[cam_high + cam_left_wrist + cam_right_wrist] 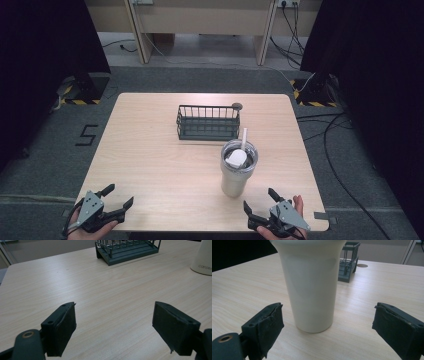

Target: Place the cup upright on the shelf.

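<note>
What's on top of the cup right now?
The cup carries a clear lid with a white straw sticking up through it. A white lump shows under the lid; any liquid below is hidden.

"carote" on tumbler (203, 260); "5" on floor (87, 135).

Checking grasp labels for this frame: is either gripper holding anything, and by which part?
Nothing is held. The left gripper and right gripper are open and empty; the tumbler stands untouched ahead of the right one.
</note>
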Tool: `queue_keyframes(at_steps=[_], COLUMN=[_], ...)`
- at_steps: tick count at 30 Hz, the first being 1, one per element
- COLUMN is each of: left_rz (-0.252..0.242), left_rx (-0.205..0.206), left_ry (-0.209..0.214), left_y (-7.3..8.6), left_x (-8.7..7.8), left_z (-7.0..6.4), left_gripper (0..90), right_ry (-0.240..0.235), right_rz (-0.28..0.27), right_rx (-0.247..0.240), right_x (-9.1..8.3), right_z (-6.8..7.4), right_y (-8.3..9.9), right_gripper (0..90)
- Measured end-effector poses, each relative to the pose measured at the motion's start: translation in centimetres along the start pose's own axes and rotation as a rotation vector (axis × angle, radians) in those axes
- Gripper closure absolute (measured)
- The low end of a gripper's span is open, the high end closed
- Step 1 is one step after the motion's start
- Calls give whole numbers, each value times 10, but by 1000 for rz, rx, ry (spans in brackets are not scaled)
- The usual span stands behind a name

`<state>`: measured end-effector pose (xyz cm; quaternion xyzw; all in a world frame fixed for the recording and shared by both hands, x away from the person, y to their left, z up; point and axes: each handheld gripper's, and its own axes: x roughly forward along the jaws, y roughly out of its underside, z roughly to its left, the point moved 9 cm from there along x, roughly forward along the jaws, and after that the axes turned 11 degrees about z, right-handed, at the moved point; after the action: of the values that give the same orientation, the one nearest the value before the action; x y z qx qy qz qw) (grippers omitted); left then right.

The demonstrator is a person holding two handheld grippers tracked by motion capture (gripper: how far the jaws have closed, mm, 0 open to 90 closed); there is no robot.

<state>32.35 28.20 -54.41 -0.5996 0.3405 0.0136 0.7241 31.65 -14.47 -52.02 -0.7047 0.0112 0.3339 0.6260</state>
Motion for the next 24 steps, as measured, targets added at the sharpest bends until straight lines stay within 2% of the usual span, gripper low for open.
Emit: queue_keyframes(at_steps=[9, 16, 24], left_rz=[-1, -3, -2], left_rx=[8, 7, 6], left_ry=[-7, -5, -5], left_y=[0, 0, 0], left_x=[-2, -1, -1], left_z=[0, 0, 0], left_gripper=[182, 182, 183], right_ry=[-19, -13, -28], right_rz=[-11, -43, -50], right_rx=[-17, -25, -39], right_x=[9, 19, 32], right_z=[7, 7, 14], right_y=[-9, -26, -36], right_gripper=[92, 89, 86])
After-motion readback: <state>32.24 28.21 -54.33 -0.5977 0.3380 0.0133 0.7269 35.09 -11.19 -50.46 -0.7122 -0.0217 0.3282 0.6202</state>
